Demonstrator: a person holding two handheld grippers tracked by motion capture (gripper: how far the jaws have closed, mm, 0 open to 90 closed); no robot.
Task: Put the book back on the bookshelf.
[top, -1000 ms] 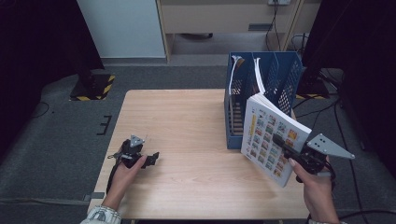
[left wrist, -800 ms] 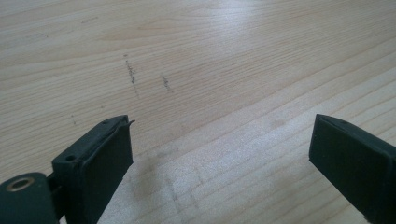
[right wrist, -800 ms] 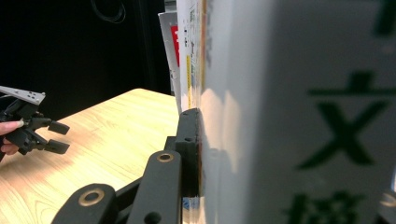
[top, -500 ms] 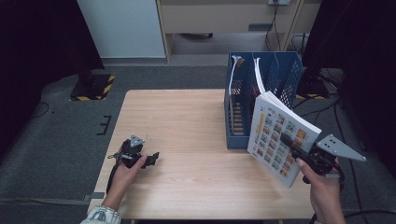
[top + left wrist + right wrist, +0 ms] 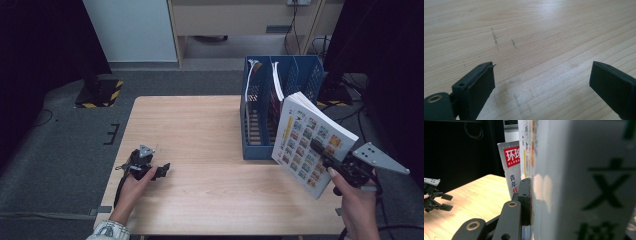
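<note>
A thick book (image 5: pixel 312 142) with a picture-grid cover hangs tilted above the table's right edge, just in front of the blue file rack (image 5: pixel 260 145). My right gripper (image 5: pixel 325 152) is shut on its lower edge; in the right gripper view one jaw presses flat on the book (image 5: pixel 584 182). A magazine (image 5: pixel 511 167) with a red title block stands behind it. My left gripper (image 5: pixel 161 171) rests on the wooden table (image 5: pixel 200 130) near the front left, jaws open with nothing between them. In the left gripper view my left gripper (image 5: pixel 541 82) shows bare wood between its fingers.
The blue file rack holds upright magazines (image 5: pixel 275 82) in its slots at the table's back right. A cabinet (image 5: pixel 240 15) and a white panel (image 5: pixel 132 27) stand beyond the table. Dark floor (image 5: pixel 55 150) surrounds the left side.
My right gripper has lifted the book and carried it slightly to the right, away from the rack front. The left gripper has stayed where it was.
</note>
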